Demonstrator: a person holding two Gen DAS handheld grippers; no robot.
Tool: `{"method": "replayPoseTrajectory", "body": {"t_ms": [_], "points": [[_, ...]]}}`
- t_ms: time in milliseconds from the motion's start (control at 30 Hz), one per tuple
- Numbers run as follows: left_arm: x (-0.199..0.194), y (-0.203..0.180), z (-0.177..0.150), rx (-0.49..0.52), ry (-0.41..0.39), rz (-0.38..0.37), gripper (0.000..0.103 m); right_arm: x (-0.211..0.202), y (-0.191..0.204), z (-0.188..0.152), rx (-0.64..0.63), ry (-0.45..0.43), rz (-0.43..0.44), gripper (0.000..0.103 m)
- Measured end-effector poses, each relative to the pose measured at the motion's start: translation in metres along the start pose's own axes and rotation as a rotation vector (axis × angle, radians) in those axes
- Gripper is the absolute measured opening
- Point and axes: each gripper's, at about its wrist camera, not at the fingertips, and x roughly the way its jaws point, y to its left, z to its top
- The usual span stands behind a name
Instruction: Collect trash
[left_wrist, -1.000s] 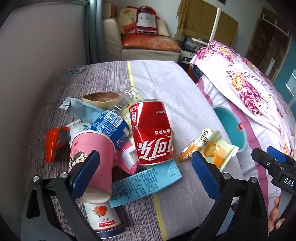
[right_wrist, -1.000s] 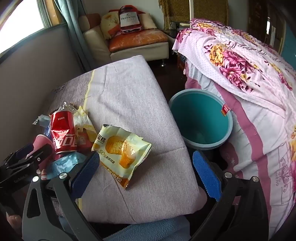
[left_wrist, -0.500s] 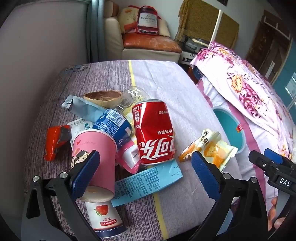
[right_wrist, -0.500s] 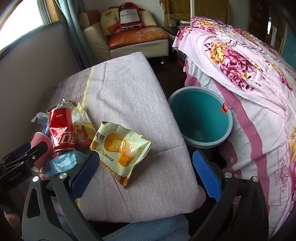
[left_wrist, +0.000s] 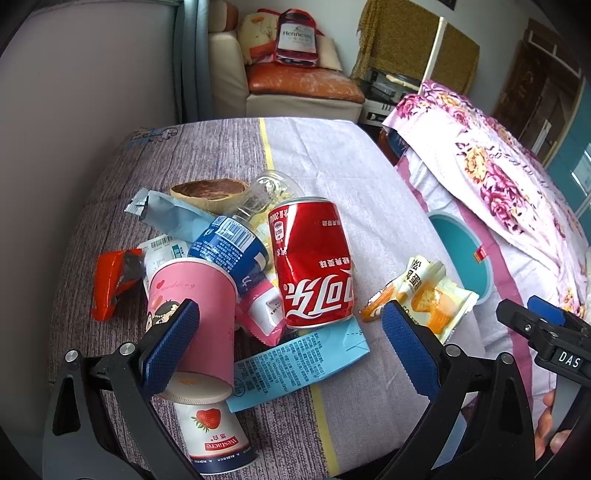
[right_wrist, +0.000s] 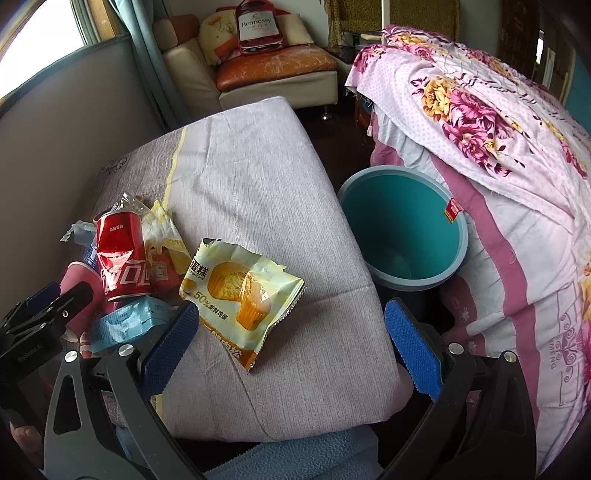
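cans: 1 | paper cups: 2 | cake wrappers: 1 | bins: 1

The lower part of the pink paper cup is covered by a fingertip of the left gripper. The clear plastic bottle is largely hidden behind the red Coca-Cola can. Only a sliver of the teal bin is seen past the floral bedspread. The small print on the blue leaflet cannot be read.
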Motion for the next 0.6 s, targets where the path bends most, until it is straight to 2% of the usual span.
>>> {"method": "replayPoseTrajectory", "body": {"t_ms": [600], "points": [[0.0044, -0.0015, 0.0013, 0.013, 0.012, -0.01, 0.099, 0.0061, 0.0003, 0.003, 0.006, 0.032, -0.002, 0.097]]}}
